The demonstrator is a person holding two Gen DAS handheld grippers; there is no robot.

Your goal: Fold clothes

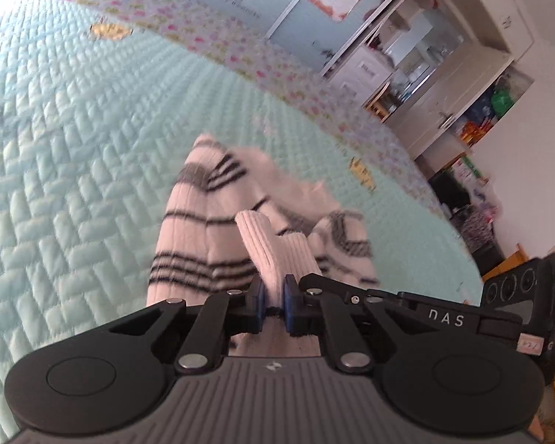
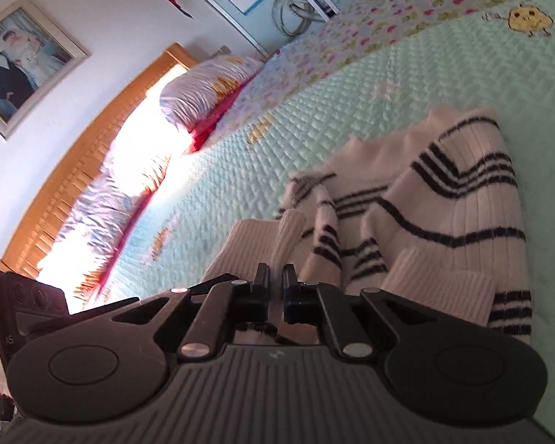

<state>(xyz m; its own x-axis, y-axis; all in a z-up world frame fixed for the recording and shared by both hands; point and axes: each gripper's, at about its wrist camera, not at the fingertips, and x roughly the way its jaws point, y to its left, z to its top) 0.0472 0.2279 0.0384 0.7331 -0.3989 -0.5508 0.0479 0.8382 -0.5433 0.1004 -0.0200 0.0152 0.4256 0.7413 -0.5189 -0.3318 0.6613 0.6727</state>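
A white ribbed sweater with black stripes (image 1: 203, 229) lies bunched on the mint quilted bedspread (image 1: 74, 129). My left gripper (image 1: 273, 296) is shut on a white ribbed hem of it, which sticks up between the blue pads. In the right wrist view the same sweater (image 2: 444, 203) spreads to the right, and my right gripper (image 2: 276, 285) is shut on another ribbed edge of it. Part of the other gripper's black body (image 1: 518, 288) shows at the right edge of the left wrist view.
A floral border (image 1: 211, 33) runs along the far side of the bed. Beyond it stand white cabinets and shelves (image 1: 425, 74). Pillows (image 2: 203, 88) and a wooden headboard (image 2: 74, 170) lie at the left, under a framed photo (image 2: 18, 63).
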